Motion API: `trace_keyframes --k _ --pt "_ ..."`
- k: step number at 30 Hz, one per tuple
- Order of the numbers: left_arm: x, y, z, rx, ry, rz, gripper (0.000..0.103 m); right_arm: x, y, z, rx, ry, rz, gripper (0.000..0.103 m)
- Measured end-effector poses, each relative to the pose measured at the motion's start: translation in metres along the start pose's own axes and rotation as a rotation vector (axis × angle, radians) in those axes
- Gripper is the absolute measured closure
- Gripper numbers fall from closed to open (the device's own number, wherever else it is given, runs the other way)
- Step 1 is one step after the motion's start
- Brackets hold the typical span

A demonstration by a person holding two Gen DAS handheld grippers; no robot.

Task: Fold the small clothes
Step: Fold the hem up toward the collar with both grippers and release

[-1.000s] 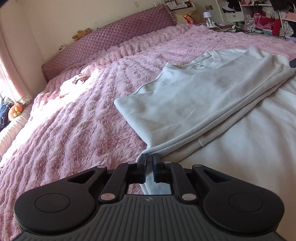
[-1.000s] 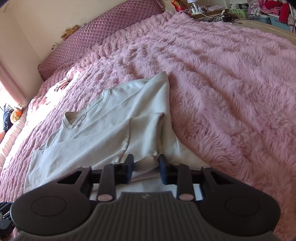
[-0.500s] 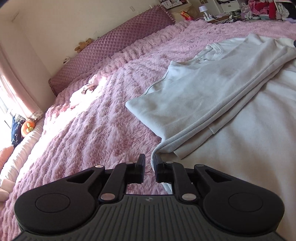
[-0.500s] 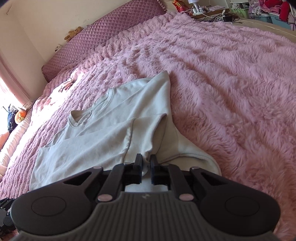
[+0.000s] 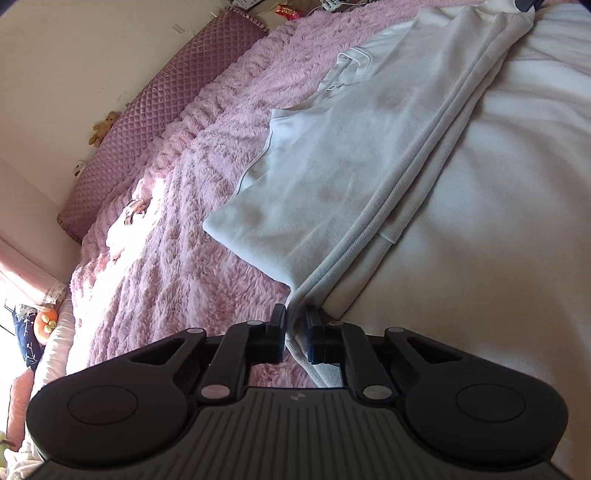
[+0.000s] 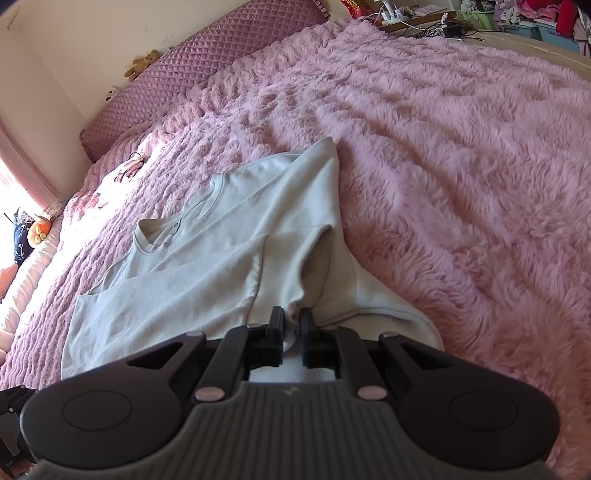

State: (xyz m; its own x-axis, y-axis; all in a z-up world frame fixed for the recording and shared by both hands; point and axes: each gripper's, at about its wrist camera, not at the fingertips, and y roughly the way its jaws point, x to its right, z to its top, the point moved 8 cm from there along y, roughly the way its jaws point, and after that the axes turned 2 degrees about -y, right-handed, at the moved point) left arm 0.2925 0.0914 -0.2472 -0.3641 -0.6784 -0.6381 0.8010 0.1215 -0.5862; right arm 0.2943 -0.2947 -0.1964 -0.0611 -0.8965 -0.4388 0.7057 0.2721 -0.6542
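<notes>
A pale grey-white buttoned top (image 5: 332, 177) lies partly folded on a fluffy pink bedspread (image 5: 177, 236). My left gripper (image 5: 295, 317) is shut on the hem corner at its near left edge, lifting it a little. In the right wrist view the same top (image 6: 207, 266) shows its neckline and a folded sleeve. My right gripper (image 6: 291, 319) is shut on a bunched fold of the top near the sleeve and side seam. The far tip of the right gripper shows at the top right of the left wrist view.
A quilted purple headboard cushion (image 6: 207, 62) runs along the far wall with a small teddy bear (image 6: 142, 66) on it. A small hair accessory (image 6: 129, 166) lies on the bedspread. Cluttered shelves and a bedside table (image 6: 424, 22) stand at the far right.
My right gripper went from open to shut on the fold of the top. My left gripper stayed shut on the hem corner and has lifted and tilted with it.
</notes>
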Motion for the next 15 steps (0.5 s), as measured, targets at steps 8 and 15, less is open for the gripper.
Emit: trace_keyframes --k 8,15 --pt "-0.012 -0.014 0.005 0.044 -0.093 0.078 0.101 -0.002 -0.008 0.002 0.024 0.032 0.004 0.100" --pt "-0.008 -0.016 -0.007 -0.020 -0.281 0.054 0.101 -0.002 -0.008 -0.008 0.004 0.018 -0.029 0.100"
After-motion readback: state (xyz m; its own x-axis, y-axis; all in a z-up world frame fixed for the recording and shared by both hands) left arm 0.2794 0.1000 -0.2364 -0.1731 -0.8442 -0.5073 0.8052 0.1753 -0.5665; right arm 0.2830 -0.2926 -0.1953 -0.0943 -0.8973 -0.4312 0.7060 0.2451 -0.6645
